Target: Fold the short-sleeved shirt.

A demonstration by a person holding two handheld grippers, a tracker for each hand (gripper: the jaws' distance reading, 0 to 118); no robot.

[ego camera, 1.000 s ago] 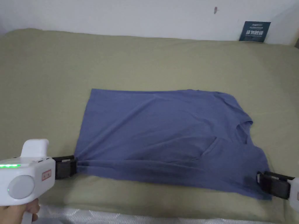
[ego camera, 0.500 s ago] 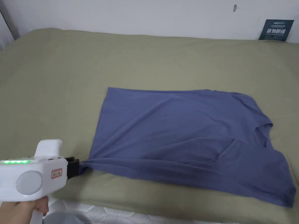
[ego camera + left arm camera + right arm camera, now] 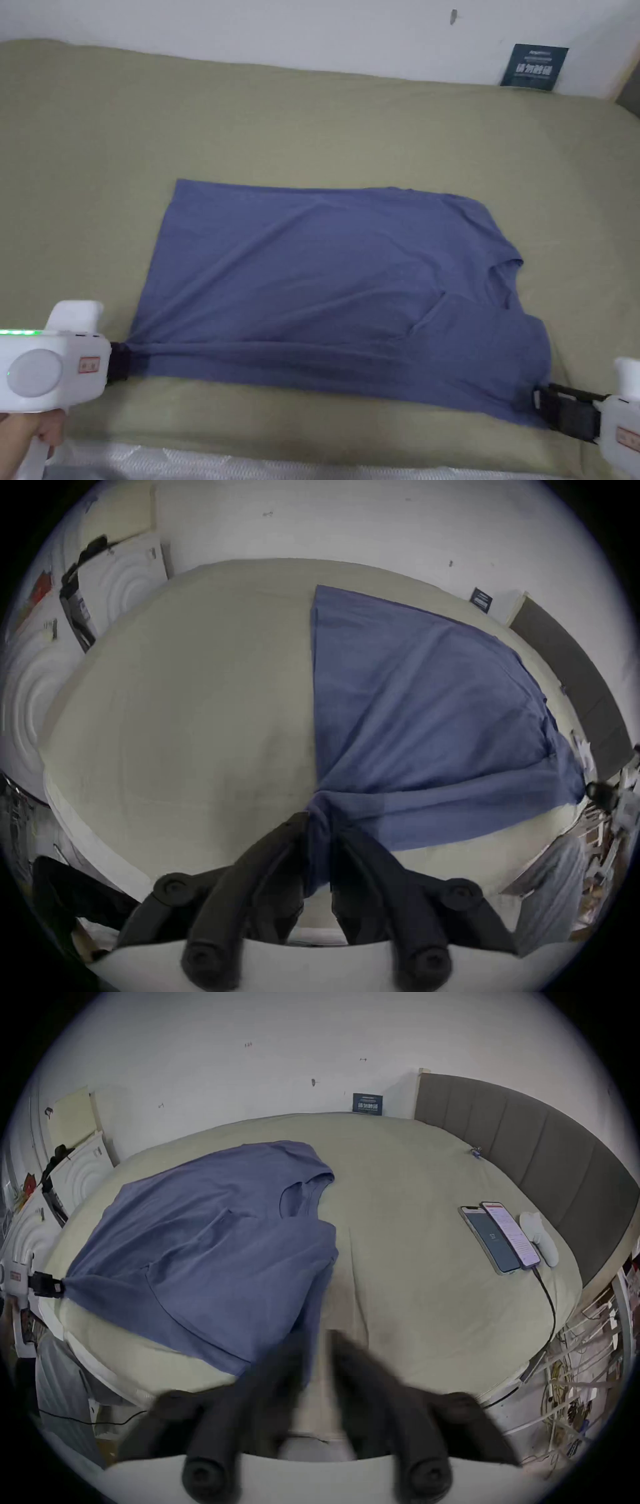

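**Handling notes: soft blue shirt on the bed, both near corners in reach**

Lying spread across the middle of the head view, the short-sleeved shirt (image 3: 325,281) rests on the olive bed (image 3: 312,125), hem toward the left of the frame, neckline toward the right. One sleeve looks already turned in over the chest.

Left tool (image 3: 119,361): jaws closed on the lower-left hem corner. The left gripper view shows cloth bunched between them (image 3: 320,830), with tension creases fanning out from the pinch.

Right tool (image 3: 550,406): at the lower-right shoulder corner. The right gripper view is blurred; a gap shows between the jaws and the shirt edge lies by one jaw only, so it reads as open, no grip yet.

Judgement on handling: thin knit, light, limp, no stiffness. It stretches and gathers toward any single pinch point, so one-sided pulling skews the outline. Best holds are the two near corners, at hem and shoulder seam where cloth is doubled. Lift both together, evenly. Sliding over the bed cover is probable. Not fragile.
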